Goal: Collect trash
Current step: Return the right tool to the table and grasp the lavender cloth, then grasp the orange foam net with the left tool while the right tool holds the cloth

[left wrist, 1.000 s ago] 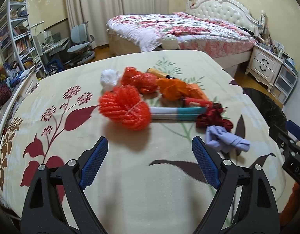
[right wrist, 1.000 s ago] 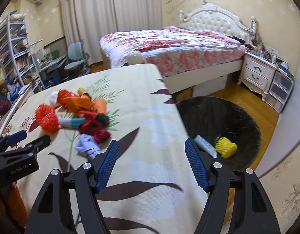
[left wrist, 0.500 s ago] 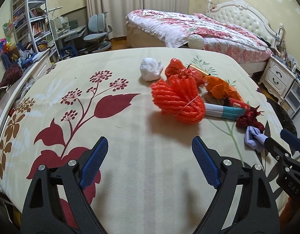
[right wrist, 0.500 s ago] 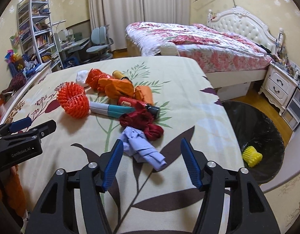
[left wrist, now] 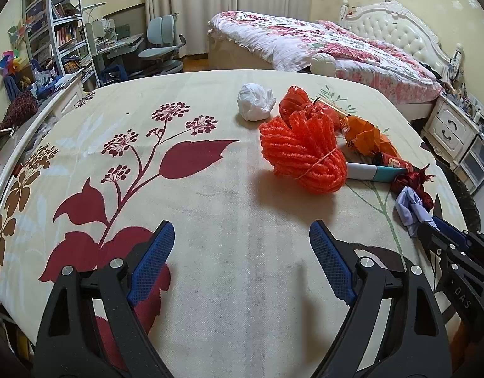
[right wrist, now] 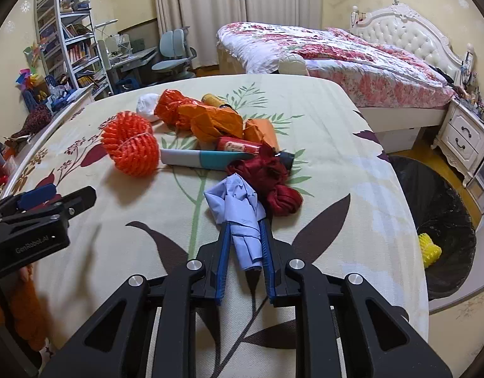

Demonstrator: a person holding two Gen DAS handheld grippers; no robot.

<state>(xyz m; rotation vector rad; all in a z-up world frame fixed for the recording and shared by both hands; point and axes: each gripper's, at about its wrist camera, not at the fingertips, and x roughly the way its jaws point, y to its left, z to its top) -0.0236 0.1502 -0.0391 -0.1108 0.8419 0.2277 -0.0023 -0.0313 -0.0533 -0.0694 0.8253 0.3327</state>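
Observation:
A pile of trash lies on the flowered tablecloth (left wrist: 210, 195): an orange mesh bundle (left wrist: 301, 154), a white wad (left wrist: 253, 102), orange wrappers (right wrist: 210, 119), a white-and-teal tube (right wrist: 201, 159), a dark red ribbon bundle (right wrist: 270, 182) and a crumpled pale blue paper (right wrist: 239, 211). My right gripper (right wrist: 243, 245) is shut on the blue paper, which rests on the table. My left gripper (left wrist: 242, 261) is open and empty, well short of the orange mesh bundle. It shows at the left of the right wrist view (right wrist: 43, 208).
A black bin (right wrist: 443, 220) stands on the floor right of the table, with a yellow mesh piece (right wrist: 429, 249) inside. A bed (right wrist: 336, 53), a nightstand (right wrist: 465, 138), shelves (left wrist: 53, 31) and a desk chair (left wrist: 160, 47) lie beyond the table.
My right gripper swung from the bin to the trash pile and closed on the blue paper. My left gripper drifted left and stayed open.

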